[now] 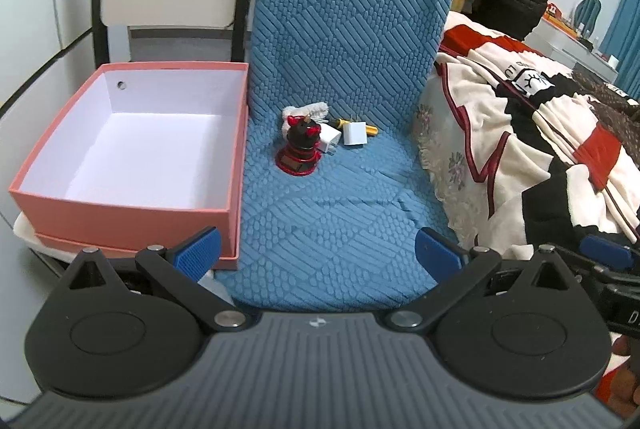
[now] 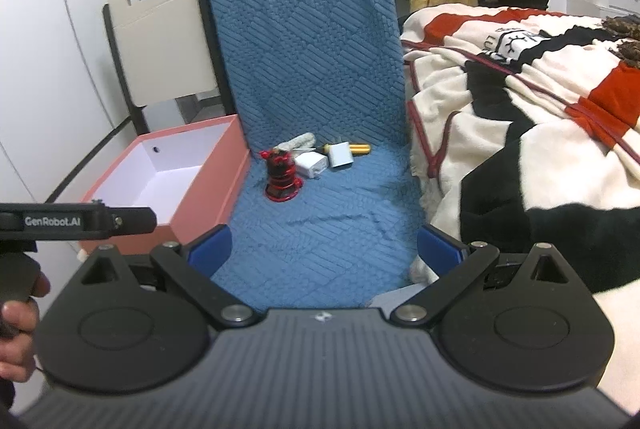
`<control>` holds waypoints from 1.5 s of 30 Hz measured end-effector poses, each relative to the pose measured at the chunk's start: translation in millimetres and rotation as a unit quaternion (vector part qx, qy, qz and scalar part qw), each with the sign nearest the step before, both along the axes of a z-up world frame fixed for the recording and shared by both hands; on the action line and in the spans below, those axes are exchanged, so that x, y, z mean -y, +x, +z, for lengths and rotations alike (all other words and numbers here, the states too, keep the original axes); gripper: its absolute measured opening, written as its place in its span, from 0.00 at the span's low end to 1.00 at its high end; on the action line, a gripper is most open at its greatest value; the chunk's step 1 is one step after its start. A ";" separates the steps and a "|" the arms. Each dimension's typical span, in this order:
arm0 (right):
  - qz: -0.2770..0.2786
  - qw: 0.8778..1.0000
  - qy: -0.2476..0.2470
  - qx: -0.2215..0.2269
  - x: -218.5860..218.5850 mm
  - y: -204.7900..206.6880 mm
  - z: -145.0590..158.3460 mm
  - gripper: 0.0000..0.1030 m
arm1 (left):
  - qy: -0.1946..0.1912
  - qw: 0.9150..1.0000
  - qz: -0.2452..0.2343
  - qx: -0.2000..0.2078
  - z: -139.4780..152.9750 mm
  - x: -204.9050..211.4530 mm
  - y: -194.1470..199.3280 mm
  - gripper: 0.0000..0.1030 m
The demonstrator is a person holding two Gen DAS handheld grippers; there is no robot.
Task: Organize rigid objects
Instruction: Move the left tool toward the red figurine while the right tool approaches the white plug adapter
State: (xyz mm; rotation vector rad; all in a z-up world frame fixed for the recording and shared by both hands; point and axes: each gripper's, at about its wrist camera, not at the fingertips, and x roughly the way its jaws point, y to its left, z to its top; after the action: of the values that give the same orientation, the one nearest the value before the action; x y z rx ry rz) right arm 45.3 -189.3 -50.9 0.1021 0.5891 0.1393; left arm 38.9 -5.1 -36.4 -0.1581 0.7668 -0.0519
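Both tongs stand spread with nothing between them: the left gripper and the right gripper hang above the front edge of the blue quilted chair seat. Near the seat's back edge cluster a red-and-black figurine, two white plug adapters, a yellow-handled screwdriver and a cream fluffy roll. The pink cardboard box touches the seat's left edge.

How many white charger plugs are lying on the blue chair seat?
2. One white charger lies right beside the red-and-black figurine; the second white charger sits just to its right, over the yellow-handled screwdriver. More could be hidden behind the figurine.
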 end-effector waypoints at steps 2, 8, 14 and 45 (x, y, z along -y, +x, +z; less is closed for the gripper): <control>-0.002 1.000 0.005 -0.005 5.0 5.1 -4.1 0.98 | 0.001 1.000 -0.004 -0.002 -4.4 3.0 8.1 1.00; 0.000 1.000 0.001 -0.010 5.9 26.6 -21.3 0.98 | -0.001 1.000 -0.005 -0.008 -20.1 6.1 35.0 1.00; 0.009 1.000 -0.004 -0.012 -0.7 53.0 -41.5 0.98 | 0.002 1.000 -0.010 -0.008 -34.4 7.2 65.0 1.00; 0.008 0.999 -0.004 -0.048 -19.0 213.8 -105.3 0.98 | 0.015 0.999 -0.033 -0.023 -106.4 4.4 250.3 1.00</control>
State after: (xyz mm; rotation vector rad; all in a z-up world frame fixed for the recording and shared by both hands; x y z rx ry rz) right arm 259.0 -170.2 -156.2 0.0974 0.6862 0.1487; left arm 289.1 -9.5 -142.8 -0.1057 0.8182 -0.1007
